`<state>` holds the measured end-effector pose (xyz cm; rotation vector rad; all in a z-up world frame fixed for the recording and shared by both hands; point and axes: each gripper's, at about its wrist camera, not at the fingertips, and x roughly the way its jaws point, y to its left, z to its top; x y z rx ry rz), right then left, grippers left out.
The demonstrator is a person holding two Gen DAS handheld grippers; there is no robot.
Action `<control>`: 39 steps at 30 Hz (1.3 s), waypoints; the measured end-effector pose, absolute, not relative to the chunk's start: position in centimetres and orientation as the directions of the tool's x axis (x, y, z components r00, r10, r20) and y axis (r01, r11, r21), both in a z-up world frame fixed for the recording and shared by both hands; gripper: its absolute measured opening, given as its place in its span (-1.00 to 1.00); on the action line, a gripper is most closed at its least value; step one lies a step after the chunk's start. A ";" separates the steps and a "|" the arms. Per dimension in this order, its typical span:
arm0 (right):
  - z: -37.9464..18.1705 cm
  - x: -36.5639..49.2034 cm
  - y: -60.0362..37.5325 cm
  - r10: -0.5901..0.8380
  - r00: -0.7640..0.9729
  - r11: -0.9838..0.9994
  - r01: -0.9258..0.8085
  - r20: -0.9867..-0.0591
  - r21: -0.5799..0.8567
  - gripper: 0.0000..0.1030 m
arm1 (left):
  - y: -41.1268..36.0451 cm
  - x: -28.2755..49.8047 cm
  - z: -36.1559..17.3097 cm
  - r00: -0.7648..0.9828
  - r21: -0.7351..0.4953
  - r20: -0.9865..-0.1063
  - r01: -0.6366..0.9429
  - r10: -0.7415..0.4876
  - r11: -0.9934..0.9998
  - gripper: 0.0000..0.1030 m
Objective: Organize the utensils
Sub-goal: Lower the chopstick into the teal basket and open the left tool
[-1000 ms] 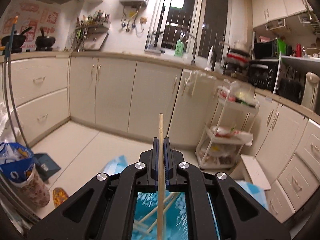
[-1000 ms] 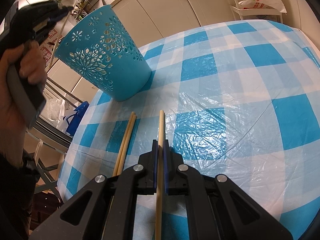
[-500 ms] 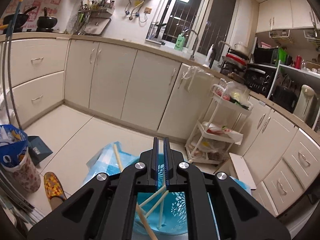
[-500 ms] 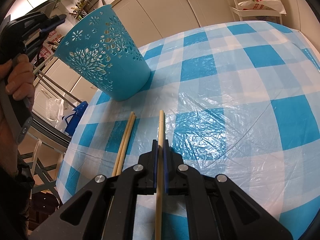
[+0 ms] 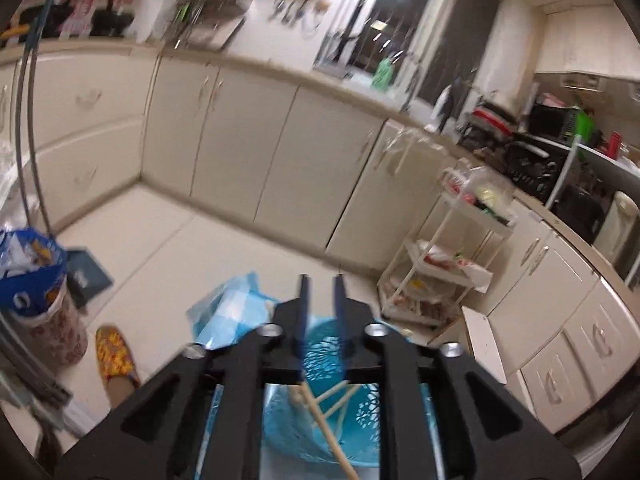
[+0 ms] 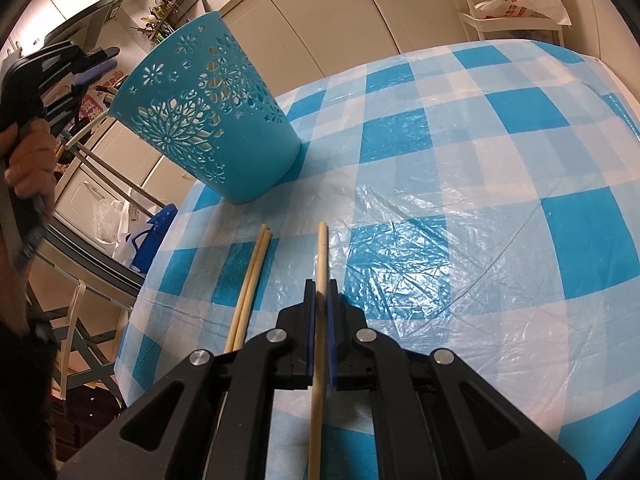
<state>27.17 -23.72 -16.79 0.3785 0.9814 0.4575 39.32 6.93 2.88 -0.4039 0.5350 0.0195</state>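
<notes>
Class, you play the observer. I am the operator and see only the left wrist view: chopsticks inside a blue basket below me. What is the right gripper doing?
Observer: The right gripper is shut on one chopstick, low over the checked tablecloth.
Operator: Any lying loose on the table?
Observer: Yes, two chopsticks lie side by side, just left of the held one.
Operator: Where is the basket from there?
Observer: The blue basket stands upright on the tablecloth, beyond the loose pair and apart from it.
</notes>
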 end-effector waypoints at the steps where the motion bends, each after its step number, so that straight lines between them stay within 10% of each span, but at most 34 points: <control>1: -16.8 27.2 -23.8 0.531 0.475 0.841 -0.197 -0.702 0.503 -0.88 | 7.7 40.1 2.9 0.838 -0.382 -0.537 -0.145 -0.092 0.913 -0.35; 17: -16.8 27.1 -23.8 0.535 0.474 0.839 -0.198 -0.700 0.507 -0.88 | 10.9 46.8 -2.6 0.580 -0.449 -0.769 -0.192 -0.268 0.873 -0.20; 20: -16.8 27.1 -23.8 0.534 0.474 0.839 -0.198 -0.700 0.506 -0.88 | 10.9 47.1 -2.7 0.583 -0.464 -0.758 -0.167 -0.292 0.870 -0.82; 39: -16.8 27.1 -23.8 0.534 0.475 0.839 -0.196 -0.700 0.507 -0.88 | 6.9 42.4 8.3 0.809 -0.518 -0.501 0.004 -0.308 0.855 -0.92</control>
